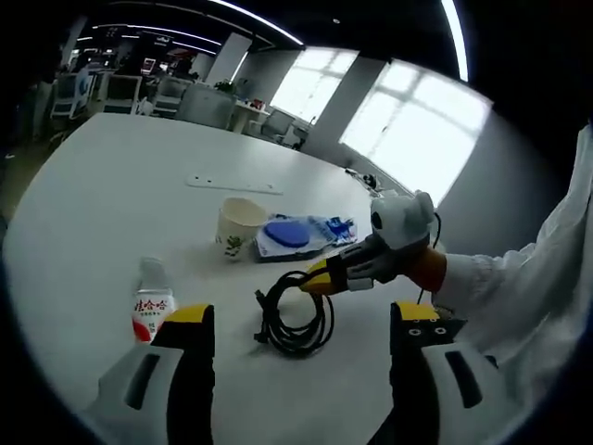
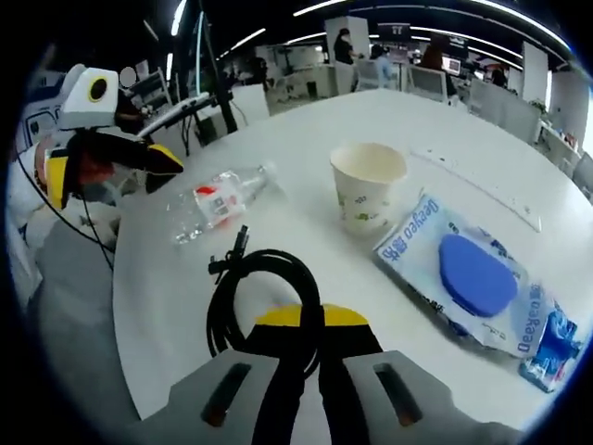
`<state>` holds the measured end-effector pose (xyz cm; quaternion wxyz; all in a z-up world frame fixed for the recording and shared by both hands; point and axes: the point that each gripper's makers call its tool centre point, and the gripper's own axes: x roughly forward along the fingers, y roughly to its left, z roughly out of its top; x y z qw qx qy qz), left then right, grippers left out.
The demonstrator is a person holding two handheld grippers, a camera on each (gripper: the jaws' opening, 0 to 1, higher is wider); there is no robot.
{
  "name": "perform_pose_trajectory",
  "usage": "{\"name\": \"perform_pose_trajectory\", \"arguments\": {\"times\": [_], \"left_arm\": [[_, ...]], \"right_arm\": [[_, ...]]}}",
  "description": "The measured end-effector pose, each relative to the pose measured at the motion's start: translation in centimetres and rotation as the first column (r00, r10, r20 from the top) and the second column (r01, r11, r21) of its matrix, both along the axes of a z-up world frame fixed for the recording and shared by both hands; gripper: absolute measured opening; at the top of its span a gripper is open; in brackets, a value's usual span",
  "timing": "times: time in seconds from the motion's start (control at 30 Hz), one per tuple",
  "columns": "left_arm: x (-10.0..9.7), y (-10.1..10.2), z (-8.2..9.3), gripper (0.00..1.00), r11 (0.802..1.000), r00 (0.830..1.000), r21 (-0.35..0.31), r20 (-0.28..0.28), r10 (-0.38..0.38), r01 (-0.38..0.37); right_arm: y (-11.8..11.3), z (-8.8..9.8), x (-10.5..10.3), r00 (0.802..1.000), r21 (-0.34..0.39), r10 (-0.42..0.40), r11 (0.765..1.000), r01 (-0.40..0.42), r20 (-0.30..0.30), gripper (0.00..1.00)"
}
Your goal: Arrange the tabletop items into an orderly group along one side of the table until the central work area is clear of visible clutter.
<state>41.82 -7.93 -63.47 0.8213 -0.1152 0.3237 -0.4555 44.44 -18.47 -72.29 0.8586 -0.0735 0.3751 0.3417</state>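
A coiled black cable [image 1: 295, 323] lies on the white table [image 1: 111, 185]. My right gripper [image 1: 320, 278] reaches in from the right and is shut on the cable's upper loop. In the right gripper view the cable [image 2: 243, 287] runs between the closed yellow-tipped jaws of that gripper [image 2: 310, 324]. My left gripper [image 1: 303, 317] stands open, jaws wide apart, just short of the coil, holding nothing. A clear water bottle [image 1: 151, 301] with a red label lies left of the cable. Behind are a paper cup [image 1: 239, 227] and a blue packet [image 1: 298, 234].
A flat white strip [image 1: 232, 184] lies farther back on the table. In the right gripper view, bottle [image 2: 218, 199], cup [image 2: 368, 185] and packet [image 2: 473, 273] spread beyond the cable, with the left gripper [image 2: 167, 159] at the table edge. Office desks and chairs stand beyond.
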Motion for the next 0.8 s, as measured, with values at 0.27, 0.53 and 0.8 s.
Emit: {"name": "perform_pose_trajectory", "arguments": {"times": [0.27, 0.53, 0.8], "left_arm": [[-0.1, 0.2, 0.0, 0.79, 1.0, 1.0, 0.004, 0.001, 0.004, -0.004], [-0.2, 0.0, 0.3, 0.79, 1.0, 1.0, 0.002, 0.007, 0.002, -0.002], [-0.4, -0.3, 0.5, 0.79, 1.0, 1.0, 0.006, 0.013, -0.008, 0.008]], "right_arm": [[-0.1, 2.3, -0.3, 0.999, 0.043, -0.001, 0.999, -0.001, 0.043, 0.0], [-2.3, 4.2, -0.4, 0.996, 0.055, -0.048, 0.997, 0.045, 0.072, 0.0], [-6.2, 6.2, -0.9, 0.985, 0.069, -0.144, 0.988, 0.138, 0.099, 0.0]]}}
